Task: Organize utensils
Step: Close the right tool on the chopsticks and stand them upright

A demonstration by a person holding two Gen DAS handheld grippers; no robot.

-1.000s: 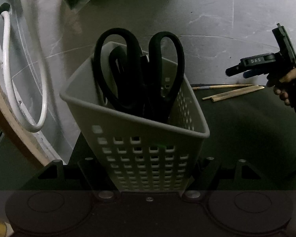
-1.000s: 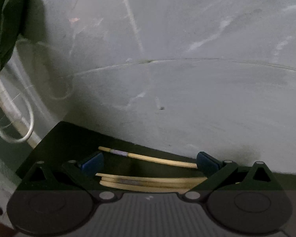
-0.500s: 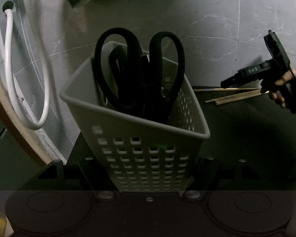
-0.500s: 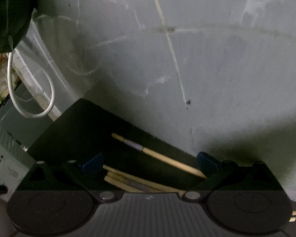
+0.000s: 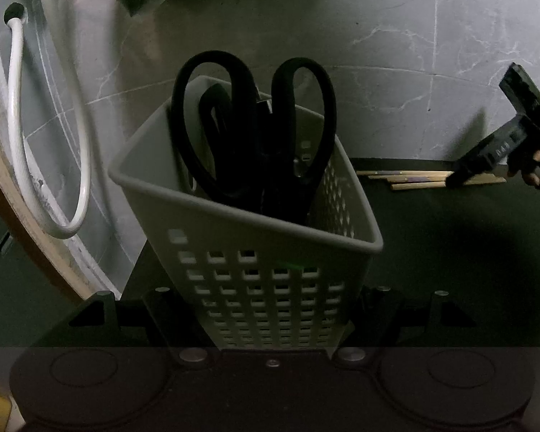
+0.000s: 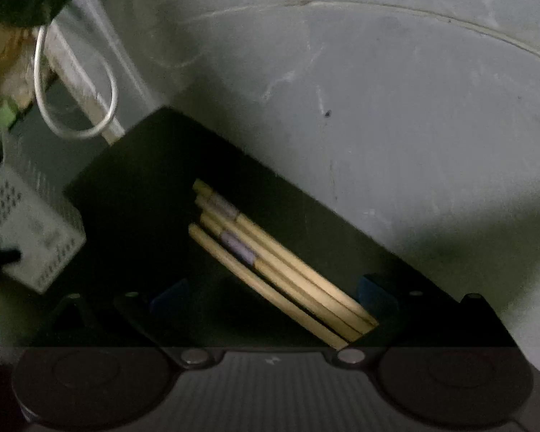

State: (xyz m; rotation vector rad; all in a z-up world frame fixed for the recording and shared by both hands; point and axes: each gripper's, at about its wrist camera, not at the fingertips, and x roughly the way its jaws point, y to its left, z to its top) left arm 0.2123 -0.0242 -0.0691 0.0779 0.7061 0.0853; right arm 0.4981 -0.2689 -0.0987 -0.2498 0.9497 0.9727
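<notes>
Right gripper [image 6: 273,293] sits low over the chopsticks [image 6: 270,262], jaws apart and straddling the bundle, nothing pinched yet. Bundle runs diagonally between the fingers, its near end hard against the right-hand finger, far end pointing up-left toward the basket [image 5: 248,237].

To grab clean: centre the sticks between the fingers first (they're crowding one side), come down until the tips meet the dark mat [image 6: 133,187], then close across all of them at once so none rolls out.

Left gripper [image 5: 270,318] is clamped on the basket's lower wall, holding it tilted, mouth open toward the sticks.

Count: chopsticks, four as far as I can tell (picture is blurry); scissors [image 5: 252,126], one pair in the basket; basket, one.
</notes>
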